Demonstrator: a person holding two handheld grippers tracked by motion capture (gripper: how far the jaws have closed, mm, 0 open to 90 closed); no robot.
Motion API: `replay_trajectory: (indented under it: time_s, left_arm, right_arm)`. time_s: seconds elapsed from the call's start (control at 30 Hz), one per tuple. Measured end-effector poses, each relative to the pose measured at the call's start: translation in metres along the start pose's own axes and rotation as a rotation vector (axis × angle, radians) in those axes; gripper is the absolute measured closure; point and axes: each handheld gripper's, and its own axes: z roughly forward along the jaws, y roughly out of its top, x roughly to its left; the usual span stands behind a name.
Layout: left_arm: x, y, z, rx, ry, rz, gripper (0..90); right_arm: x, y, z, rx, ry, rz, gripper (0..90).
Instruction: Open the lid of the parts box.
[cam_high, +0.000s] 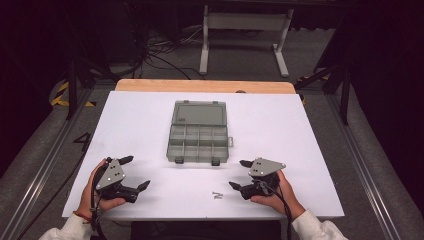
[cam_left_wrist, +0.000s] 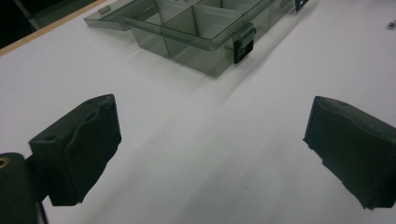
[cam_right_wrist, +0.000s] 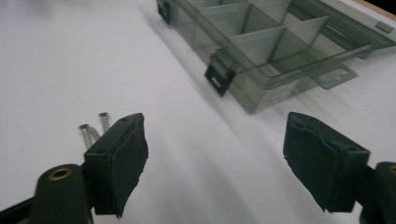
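Left tongs (cam_high: 137, 172) and right tongs (cam_high: 239, 174): both spread, empty (near edge). Two screws (cam_right_wrist: 95, 129) on white table (cam_high: 300, 150); compartment box (cam_high: 198, 138) open, centre.

Both grippers matte black: left gripper (cam_high: 134, 172), right gripper (cam_high: 240, 174). Each has a grey three-cornered plate on top with small dark holes. Jaw pads are black, blocky, rough-edged, with a screw hole on the carrier. Brass-coloured insert at each jaw base. Black cable trails from each. White sleeves; a red band on the left wrist.
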Motion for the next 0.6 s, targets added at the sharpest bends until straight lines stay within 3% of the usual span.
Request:
replay_trajectory:
  time_s: [0.07, 0.1, 0.13, 0.33, 0.53, 0.6]
  left_arm:
    - [0.0, 0.0, 0.0, -0.001, -0.007, -0.004, 4.3]
    - [-0.001, 0.0, 0.002, 0.003, -0.008, -0.001, 4.4]
    - [-0.001, 0.0, 0.002, 0.003, -0.008, -0.001, 4.4]
    - [-0.001, 0.001, 0.002, -0.002, -0.016, -0.001, 4.4]
    - [-0.001, 0.001, 0.002, -0.011, -0.018, -0.007, 4.4]
    - [-0.001, 0.001, 0.002, -0.009, -0.017, -0.007, 4.7]
  right_arm:
    - [0.004, 0.002, 0.002, 0.004, 0.024, -0.003, 25.9]
    - [0.007, 0.004, 0.005, 0.003, 0.057, 0.001, 29.4]
    - [0.007, 0.004, 0.005, 0.003, 0.057, 0.001, 29.4]
    - [0.017, 0.012, 0.017, 0.027, 0.188, 0.005, 47.7]
    - [0.026, 0.019, 0.027, 0.073, 0.267, -0.01, 59.8]
    - [0.027, 0.019, 0.031, 0.091, 0.272, -0.015, 61.5]
